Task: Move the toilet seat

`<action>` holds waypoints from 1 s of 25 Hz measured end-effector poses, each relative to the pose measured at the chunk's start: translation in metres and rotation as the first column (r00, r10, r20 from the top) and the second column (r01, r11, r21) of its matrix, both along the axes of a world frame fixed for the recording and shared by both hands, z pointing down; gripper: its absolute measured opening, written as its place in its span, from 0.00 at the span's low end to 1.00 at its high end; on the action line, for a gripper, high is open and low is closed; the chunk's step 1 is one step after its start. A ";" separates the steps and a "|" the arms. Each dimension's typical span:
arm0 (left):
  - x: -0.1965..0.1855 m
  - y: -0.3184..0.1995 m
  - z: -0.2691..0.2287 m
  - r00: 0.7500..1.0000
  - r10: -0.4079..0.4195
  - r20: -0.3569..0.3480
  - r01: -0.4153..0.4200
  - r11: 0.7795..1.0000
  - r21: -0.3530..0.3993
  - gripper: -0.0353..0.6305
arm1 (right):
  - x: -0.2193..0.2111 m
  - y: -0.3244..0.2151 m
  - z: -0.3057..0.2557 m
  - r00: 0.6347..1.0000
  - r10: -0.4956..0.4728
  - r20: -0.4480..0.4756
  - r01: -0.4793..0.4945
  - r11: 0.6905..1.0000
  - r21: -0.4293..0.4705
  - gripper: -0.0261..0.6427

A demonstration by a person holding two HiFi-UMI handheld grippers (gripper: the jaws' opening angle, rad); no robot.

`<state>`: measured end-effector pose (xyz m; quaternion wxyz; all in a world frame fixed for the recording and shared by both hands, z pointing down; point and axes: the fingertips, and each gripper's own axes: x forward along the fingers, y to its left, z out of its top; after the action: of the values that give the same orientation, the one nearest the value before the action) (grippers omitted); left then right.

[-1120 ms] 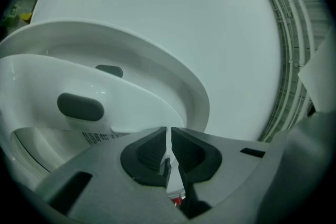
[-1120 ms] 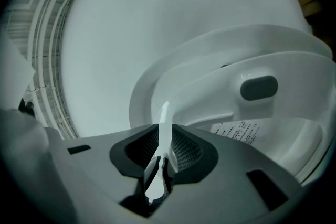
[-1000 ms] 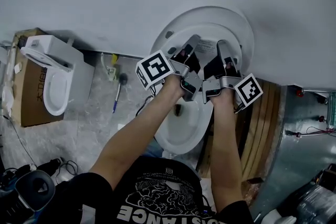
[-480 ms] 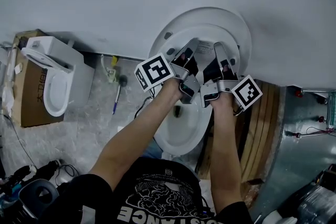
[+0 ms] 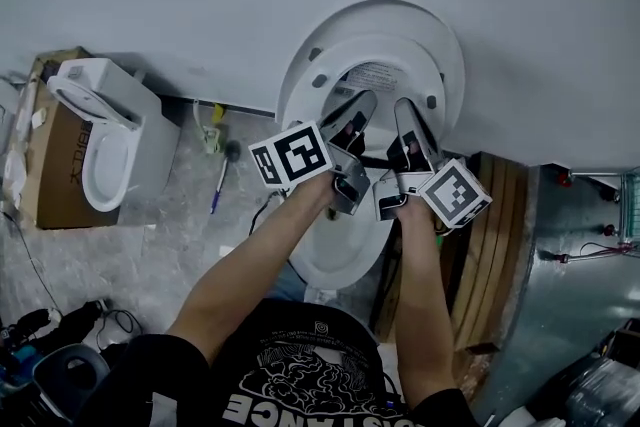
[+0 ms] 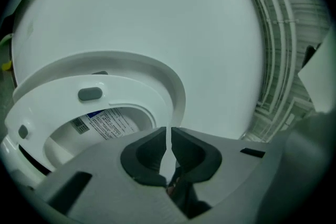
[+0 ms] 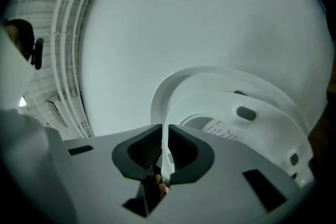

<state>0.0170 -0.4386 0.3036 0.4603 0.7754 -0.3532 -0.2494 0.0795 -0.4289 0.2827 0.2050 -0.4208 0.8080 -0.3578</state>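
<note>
A white toilet stands against the wall, its bowl (image 5: 335,260) below my hands. The lid (image 5: 445,45) is up, and the seat ring (image 5: 318,90), with grey bumpers, is raised just in front of it. A printed label (image 5: 375,75) shows through the ring's opening. My left gripper (image 5: 355,115) is shut on the thin front edge of the seat (image 6: 121,86), which runs between its pads (image 6: 149,149). My right gripper (image 5: 408,120) grips the same edge beside it; its jaws have just been closing, and the seat rim (image 7: 226,99) is pinched between the pads (image 7: 181,152).
A second toilet (image 5: 100,130) rests on a cardboard box (image 5: 55,180) at the left. A brush (image 5: 225,170) lies on the tiled floor beside it, with cables (image 5: 60,325) at the lower left. Wooden boards (image 5: 495,235) and a metal duct (image 5: 570,255) stand to the right.
Both grippers have drawn a little toward me and rolled slightly, still side by side on the seat's edge. More of the ring's opening and the label now shows above them.
</note>
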 end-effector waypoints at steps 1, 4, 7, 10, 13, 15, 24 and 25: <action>0.000 0.007 -0.001 0.999 0.003 0.035 -0.004 1.000 0.015 0.11 | -0.001 0.007 0.000 1.000 -0.001 -0.031 0.001 1.000 0.005 0.11; 0.001 0.030 -0.002 0.991 0.004 0.131 -0.009 0.999 0.038 0.11 | -0.003 0.028 0.002 0.990 0.001 -0.140 0.001 1.000 0.017 0.10; 0.004 0.056 -0.006 0.986 0.012 0.169 -0.019 0.999 0.041 0.09 | -0.005 0.053 -0.002 0.972 -0.009 -0.234 0.021 0.999 0.047 0.09; 0.009 0.081 -0.013 0.973 0.000 0.230 -0.018 0.997 0.075 0.09 | -0.003 0.078 -0.004 0.950 -0.015 -0.312 0.041 0.996 0.077 0.09; 0.011 0.105 -0.014 0.934 -0.026 0.356 -0.019 0.992 0.124 0.09 | -0.002 0.102 -0.003 0.918 -0.012 -0.397 0.057 0.993 0.102 0.08; 0.013 0.120 -0.012 0.903 -0.042 0.427 -0.022 0.989 0.146 0.08 | -0.002 0.117 -0.002 0.892 -0.011 -0.451 0.069 0.991 0.111 0.08; 0.026 0.192 -0.001 0.741 -0.088 0.665 -0.077 0.974 0.214 0.08 | -0.002 0.185 -0.007 0.792 0.002 -0.611 0.116 0.981 0.153 0.08; 0.026 0.198 -0.002 0.728 -0.101 0.678 -0.072 0.972 0.222 0.08 | -0.002 0.192 -0.007 0.781 0.002 -0.624 0.123 0.980 0.157 0.08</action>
<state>0.0427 -0.2402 0.3013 0.2011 0.8582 -0.4721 0.0111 0.0772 -0.2369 0.2756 -0.0452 -0.4673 0.8737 -0.1274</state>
